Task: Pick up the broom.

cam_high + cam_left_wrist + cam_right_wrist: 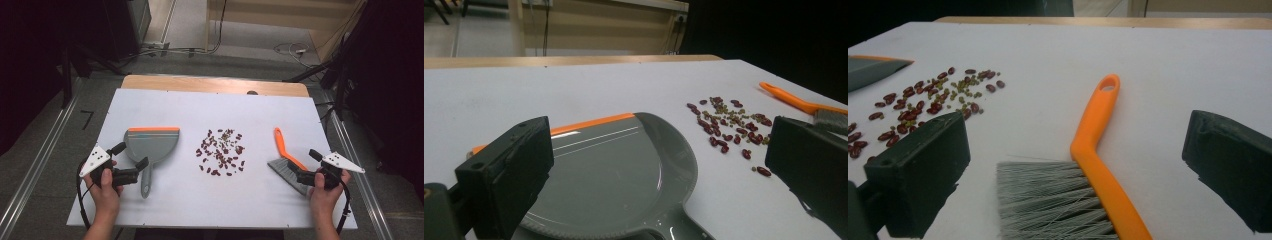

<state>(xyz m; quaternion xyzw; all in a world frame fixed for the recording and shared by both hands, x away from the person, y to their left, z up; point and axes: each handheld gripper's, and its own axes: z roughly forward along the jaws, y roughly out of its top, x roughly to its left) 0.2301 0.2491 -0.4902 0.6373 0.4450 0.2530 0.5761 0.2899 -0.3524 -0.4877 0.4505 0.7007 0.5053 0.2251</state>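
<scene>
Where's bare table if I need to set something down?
Free: the far strip beyond the dustpan, the beans and the brush; also the near strip below the beans. Crowded: the middle row, especially beside each gripper.

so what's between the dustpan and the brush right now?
In the high view, a scattered pile of beans lies on the white table between the dustpan and the brush.

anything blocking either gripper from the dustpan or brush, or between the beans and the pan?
Nothing visible. The left gripper stands open over the dustpan handle; the right gripper stands open around the brush. Bare white table lies between the beans and the pan's side; its orange lip faces away from the person.
</scene>
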